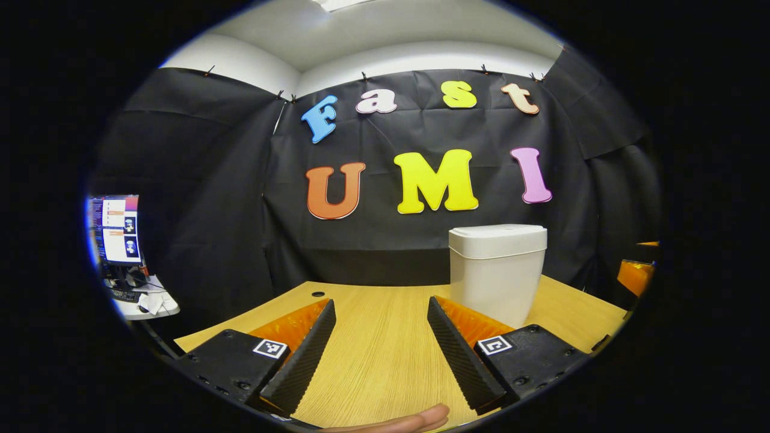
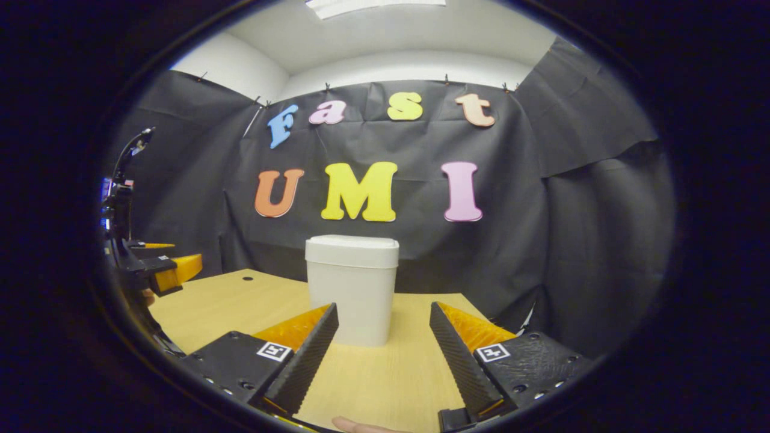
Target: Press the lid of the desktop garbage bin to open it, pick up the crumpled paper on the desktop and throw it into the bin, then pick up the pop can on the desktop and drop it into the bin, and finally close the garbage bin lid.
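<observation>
Left gripper (image 1: 381, 337) hangs over bare desk (image 1: 385, 361) with its jaws spread wide and nothing between them; my guess is it waits low and level so it can reach in once the bin is open; a fingertip (image 1: 415, 419) of the holding hand shows at the bottom edge of the left gripper view. Far left in that view, off the desk, sits a monitor (image 1: 117, 228) on a side stand; not part of the job. Moving right, the bin (image 1: 497, 270) stands upright toward the back of the desk, just ahead and right of the left gripper's right finger; lid (image 1: 498, 233) down, so I judge the first step, pressing it open, not yet done.

From the right gripper view, the left gripper (image 2: 165, 270) shows at the far left, well apart from the bin (image 2: 352, 294); the lid (image 2: 352, 248) sits flush. Right gripper (image 2: 383, 349) is also wide open and empty, aimed nearly straight at the bin, which frames between its fingers; I read that as lining up for the lid press. Paper and can I can't place from these views.
</observation>
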Available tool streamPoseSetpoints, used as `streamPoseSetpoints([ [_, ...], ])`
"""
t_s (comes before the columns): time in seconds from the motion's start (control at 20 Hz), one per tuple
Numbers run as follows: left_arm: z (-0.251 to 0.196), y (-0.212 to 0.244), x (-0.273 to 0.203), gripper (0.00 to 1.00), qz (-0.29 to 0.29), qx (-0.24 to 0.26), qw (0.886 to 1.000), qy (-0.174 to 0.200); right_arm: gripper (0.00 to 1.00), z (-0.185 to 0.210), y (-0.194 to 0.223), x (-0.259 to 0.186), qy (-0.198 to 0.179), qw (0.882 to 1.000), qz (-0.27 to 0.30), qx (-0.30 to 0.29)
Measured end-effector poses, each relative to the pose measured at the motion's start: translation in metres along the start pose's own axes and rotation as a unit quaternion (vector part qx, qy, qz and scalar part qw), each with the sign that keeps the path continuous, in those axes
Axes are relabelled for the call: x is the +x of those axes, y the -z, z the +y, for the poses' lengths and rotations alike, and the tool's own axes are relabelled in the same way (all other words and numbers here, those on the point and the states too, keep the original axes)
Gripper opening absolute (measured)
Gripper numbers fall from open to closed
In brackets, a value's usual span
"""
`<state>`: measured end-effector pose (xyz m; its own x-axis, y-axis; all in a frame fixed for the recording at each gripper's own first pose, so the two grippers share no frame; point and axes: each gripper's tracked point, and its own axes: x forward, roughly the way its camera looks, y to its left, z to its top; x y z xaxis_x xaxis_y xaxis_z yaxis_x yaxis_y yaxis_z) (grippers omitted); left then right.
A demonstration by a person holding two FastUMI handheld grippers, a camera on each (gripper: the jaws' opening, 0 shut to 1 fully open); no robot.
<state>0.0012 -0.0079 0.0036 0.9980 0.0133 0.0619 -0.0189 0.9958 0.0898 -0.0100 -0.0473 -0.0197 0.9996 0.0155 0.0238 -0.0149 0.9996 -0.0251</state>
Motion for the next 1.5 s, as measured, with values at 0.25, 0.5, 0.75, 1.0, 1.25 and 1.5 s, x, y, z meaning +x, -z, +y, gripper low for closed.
streamPoseSetpoints([
  [0.25,-0.002,-0.002,-0.003,0.99,-0.002,0.0,1.0,0.005,0.95,0.008,0.004,-0.003,-0.006,1.0,0.002,-0.012],
  [0.5,-0.016,-0.002,-0.006,0.99,-0.007,0.004,1.0,0.025,0.95,0.012,0.008,-0.001,-0.009,1.0,0.004,-0.016],
  [0.75,-0.022,0.002,-0.005,0.99,-0.002,0.009,0.999,0.03,0.95,0.015,0.012,0.001,-0.015,1.0,0.011,-0.02],
  [1.0,-0.026,0.009,-0.003,0.99,0.007,0.013,0.999,0.035,0.95,0.013,0.021,0.003,-0.012,0.999,0.022,-0.025],
  [1.25,-0.023,0.009,-0.002,0.99,0.008,0.009,0.999,0.032,0.95,0.011,0.023,0.002,-0.012,0.999,0.024,-0.027],
  [1.5,-0.024,0.011,-0.001,0.99,0.011,0.008,0.999,0.031,0.95,0.008,0.027,0.003,-0.009,0.999,0.029,-0.028],
])
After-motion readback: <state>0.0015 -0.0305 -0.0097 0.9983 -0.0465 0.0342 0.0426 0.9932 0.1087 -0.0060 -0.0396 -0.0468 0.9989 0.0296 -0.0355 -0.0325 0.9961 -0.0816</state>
